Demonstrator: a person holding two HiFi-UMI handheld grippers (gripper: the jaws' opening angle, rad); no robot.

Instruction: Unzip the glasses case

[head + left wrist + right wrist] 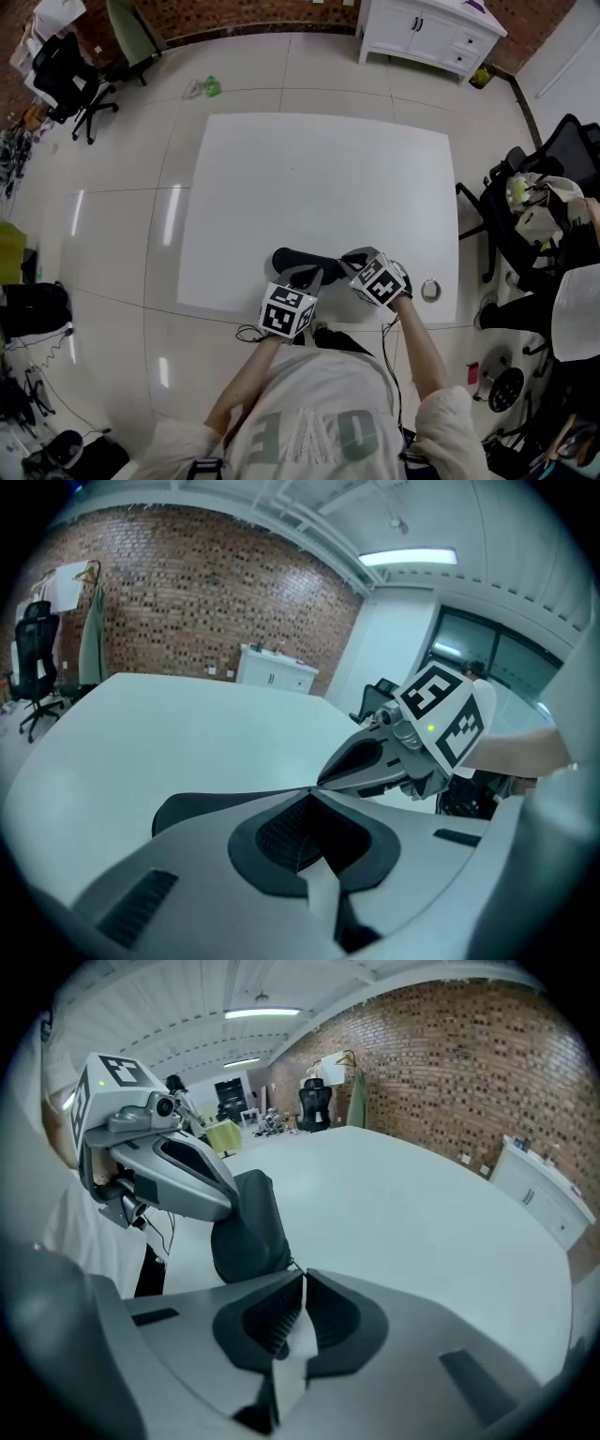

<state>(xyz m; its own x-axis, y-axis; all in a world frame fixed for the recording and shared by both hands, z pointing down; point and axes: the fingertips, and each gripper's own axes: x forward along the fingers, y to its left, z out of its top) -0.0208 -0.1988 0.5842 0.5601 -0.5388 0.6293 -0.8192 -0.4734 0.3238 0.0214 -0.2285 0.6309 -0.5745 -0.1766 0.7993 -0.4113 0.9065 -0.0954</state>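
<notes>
A black glasses case [298, 260] lies near the front edge of the white table [319, 178]. My left gripper [307, 276] rests on the case's near side. In the left gripper view its jaws are closed, pinching the rim of the case [192, 806]. From the right, my right gripper [349, 263] reaches the case's end. In the right gripper view the case [246, 1232] sits just beyond the right gripper [302, 1275], which is shut on a thin zipper pull [293, 1265]. One of the left gripper's fingers [192, 1183] lies against the case's left side.
A small round metal ring [430, 290] sits on the table near its right front corner. A white cabinet [427, 33] stands beyond the table. Black office chairs [553, 159] with bags crowd the right side, and another chair [66, 80] is at the far left.
</notes>
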